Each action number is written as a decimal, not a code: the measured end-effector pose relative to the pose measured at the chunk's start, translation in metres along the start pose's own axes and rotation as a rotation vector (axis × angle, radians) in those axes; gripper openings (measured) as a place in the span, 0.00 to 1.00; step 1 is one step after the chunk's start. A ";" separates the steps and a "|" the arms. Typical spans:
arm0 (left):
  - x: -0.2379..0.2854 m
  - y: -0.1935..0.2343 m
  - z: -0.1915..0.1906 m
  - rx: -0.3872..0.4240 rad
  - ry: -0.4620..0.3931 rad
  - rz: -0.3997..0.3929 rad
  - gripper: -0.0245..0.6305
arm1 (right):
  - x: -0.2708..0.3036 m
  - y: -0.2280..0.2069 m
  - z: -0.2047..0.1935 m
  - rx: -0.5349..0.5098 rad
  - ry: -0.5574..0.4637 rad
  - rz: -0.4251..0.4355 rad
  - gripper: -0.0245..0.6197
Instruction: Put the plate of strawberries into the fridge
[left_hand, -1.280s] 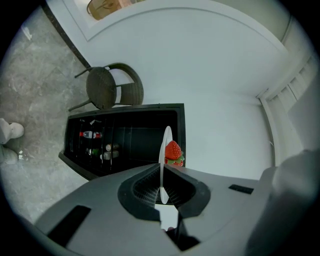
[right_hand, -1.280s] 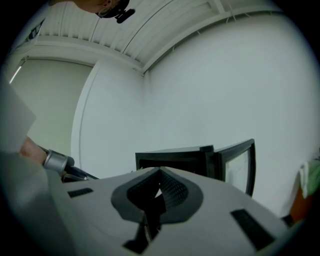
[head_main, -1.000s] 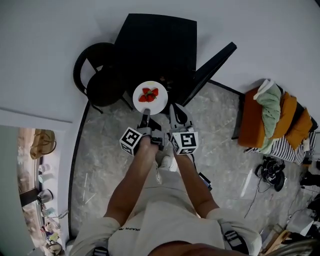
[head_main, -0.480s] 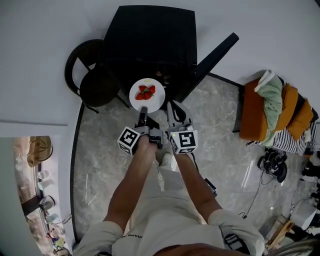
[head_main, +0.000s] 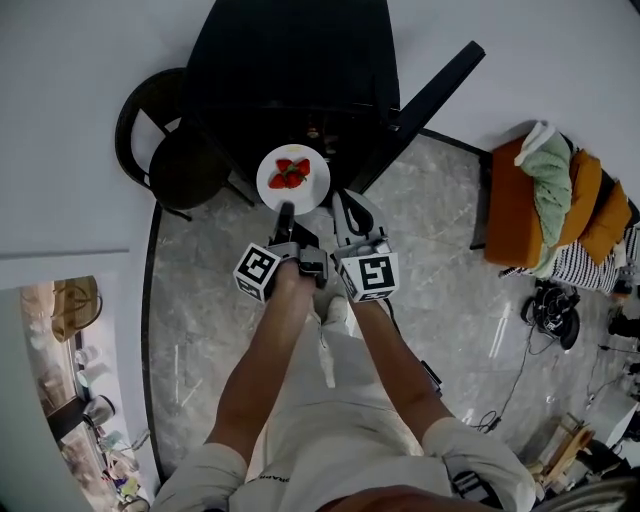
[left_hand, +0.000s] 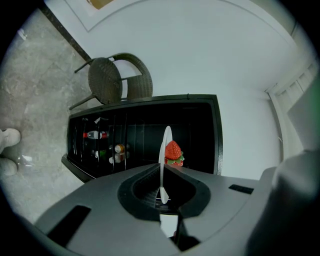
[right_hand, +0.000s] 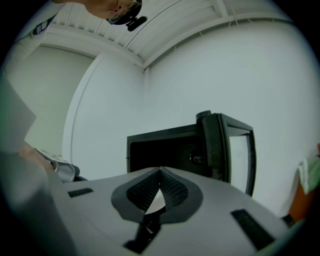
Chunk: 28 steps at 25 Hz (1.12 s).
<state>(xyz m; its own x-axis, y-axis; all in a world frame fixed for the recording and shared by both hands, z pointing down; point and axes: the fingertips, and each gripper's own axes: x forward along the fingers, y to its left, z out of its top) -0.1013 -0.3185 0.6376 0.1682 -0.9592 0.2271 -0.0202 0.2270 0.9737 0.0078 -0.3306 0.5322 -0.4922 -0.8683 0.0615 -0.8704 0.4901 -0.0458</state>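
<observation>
Left gripper (head_main: 287, 210) is clamping nearly shut on the rim of the white plate (head_main: 293, 178) and holding it out just in front of the black fridge (head_main: 300, 60). The strawberries (head_main: 290, 172) are sitting mid-plate. In the left gripper view the plate (left_hand: 163, 160) is showing edge-on between the jaws, with one strawberry (left_hand: 173, 151) beside it.

Right gripper (head_main: 346, 205) is hanging just beside the plate, on the fridge-door side. Its jaws are together with nothing between them.

Fridge door (head_main: 425, 95) is standing open, swung out to the right of the opening toward the person. A dark wicker chair (head_main: 165, 150) is standing close against the fridge's left side. Bottles (left_hand: 94, 134) are showing low in the fridge's dark front; can't tell whether they're on the door or on a shelf. An orange seat piled with clothes (head_main: 545, 215) is standing well off to the fridge's right, on the marble floor (head_main: 200, 330).

Versus a second ago, the plate and both grippers are sitting closer to the fridge opening. The plate is now overlapping the fridge's front edge instead of the floor. The clamp on the rim is unchanged and the right gripper is keeping alongside.
</observation>
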 end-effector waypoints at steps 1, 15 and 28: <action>0.002 0.003 0.000 0.001 0.002 0.000 0.05 | 0.001 -0.001 -0.002 0.003 0.001 -0.002 0.06; 0.034 0.042 0.005 -0.025 0.009 -0.007 0.05 | 0.004 -0.002 -0.031 0.009 0.006 -0.013 0.06; 0.086 0.076 0.007 0.003 0.042 -0.002 0.05 | -0.004 -0.010 -0.045 0.014 -0.001 -0.039 0.06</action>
<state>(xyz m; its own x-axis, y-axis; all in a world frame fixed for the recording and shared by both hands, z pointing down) -0.0948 -0.3853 0.7313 0.2094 -0.9517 0.2247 -0.0226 0.2250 0.9741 0.0183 -0.3285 0.5771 -0.4581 -0.8867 0.0625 -0.8886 0.4550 -0.0576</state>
